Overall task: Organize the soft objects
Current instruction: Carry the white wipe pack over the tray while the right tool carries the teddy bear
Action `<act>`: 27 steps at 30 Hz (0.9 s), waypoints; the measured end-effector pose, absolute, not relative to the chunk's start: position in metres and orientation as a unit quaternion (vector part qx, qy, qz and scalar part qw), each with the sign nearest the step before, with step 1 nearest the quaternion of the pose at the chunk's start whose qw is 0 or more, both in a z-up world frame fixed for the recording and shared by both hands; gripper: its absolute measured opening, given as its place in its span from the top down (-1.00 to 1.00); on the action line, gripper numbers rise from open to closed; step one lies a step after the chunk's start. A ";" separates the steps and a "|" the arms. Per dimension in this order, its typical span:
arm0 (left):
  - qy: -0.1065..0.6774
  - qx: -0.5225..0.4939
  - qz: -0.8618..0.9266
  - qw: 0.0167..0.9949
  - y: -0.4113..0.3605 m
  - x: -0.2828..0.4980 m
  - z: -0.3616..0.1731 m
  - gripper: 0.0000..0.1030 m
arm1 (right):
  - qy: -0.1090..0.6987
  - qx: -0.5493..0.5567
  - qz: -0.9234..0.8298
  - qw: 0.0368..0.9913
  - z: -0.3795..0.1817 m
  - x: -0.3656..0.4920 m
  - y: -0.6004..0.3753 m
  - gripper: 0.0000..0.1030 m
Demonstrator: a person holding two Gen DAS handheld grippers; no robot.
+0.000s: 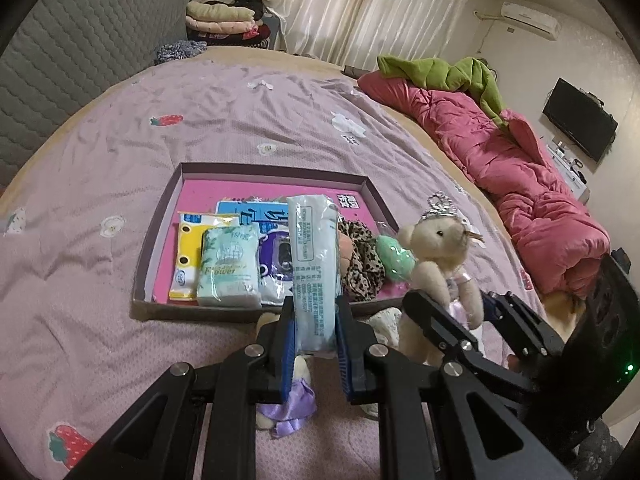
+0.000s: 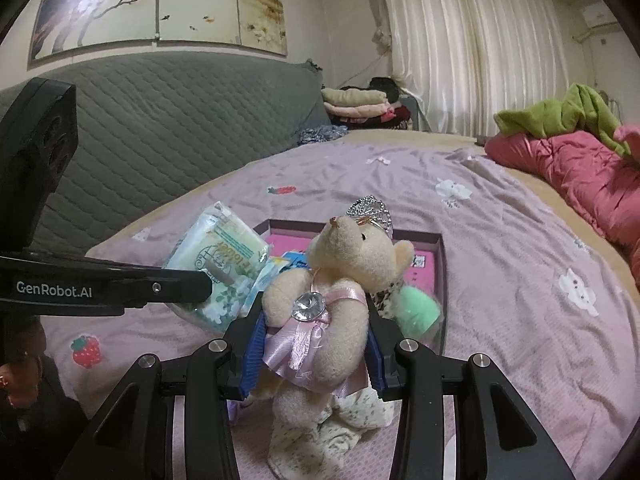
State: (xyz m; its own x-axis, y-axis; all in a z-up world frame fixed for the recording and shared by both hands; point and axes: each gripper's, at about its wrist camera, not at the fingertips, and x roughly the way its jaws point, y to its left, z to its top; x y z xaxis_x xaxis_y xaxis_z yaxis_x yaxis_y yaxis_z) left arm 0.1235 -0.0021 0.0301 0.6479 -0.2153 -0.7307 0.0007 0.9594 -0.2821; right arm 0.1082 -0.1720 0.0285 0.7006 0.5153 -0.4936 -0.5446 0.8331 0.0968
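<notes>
My left gripper [image 1: 316, 316] is shut on a pale blue tissue pack [image 1: 314, 264], held upright just in front of the shallow box [image 1: 256, 170]. The box holds a green-white tissue pack [image 1: 228, 268], a yellow pack [image 1: 188, 256], a blue pack [image 1: 264, 216], a leopard-print cloth [image 1: 362, 260] and a green soft toy [image 1: 394, 258]. My right gripper [image 2: 316, 344] is shut on a cream teddy bear [image 2: 344, 276] in a pink dress and silver crown, held above the bed near the box's front right corner; it also shows in the left wrist view [image 1: 436, 252].
The box sits on a lilac bedsheet [image 1: 240, 112]. A second small bear with purple ribbon [image 1: 292, 396] and a white floral cloth [image 2: 320, 432] lie under the grippers. A pink quilt [image 1: 520, 172] with green cloth [image 1: 444, 70] lies right. A grey headboard [image 2: 168, 120] stands behind.
</notes>
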 end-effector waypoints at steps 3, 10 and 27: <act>0.412 -0.130 -0.059 0.900 0.000 0.129 0.031 0.65 | 0.252 -0.027 0.282 0.925 0.031 0.110 -0.175 0.15; 0.409 -0.125 -0.057 0.902 0.000 0.147 0.032 0.65 | 0.238 -0.031 0.277 0.930 0.035 0.122 -0.176 0.15; 0.419 -0.115 -0.045 0.899 -0.002 0.186 0.025 0.65 | 0.226 -0.029 0.267 0.936 0.035 0.158 -0.180 0.15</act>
State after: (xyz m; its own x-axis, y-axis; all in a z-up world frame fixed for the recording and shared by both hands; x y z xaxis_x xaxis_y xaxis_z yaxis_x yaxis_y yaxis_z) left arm 0.1862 -0.0017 0.0250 0.6448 -0.1770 -0.7436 -0.0165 0.9694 -0.2450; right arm 0.1578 -0.1798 0.0350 0.7548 0.4872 -0.4393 -0.5132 0.8556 0.0671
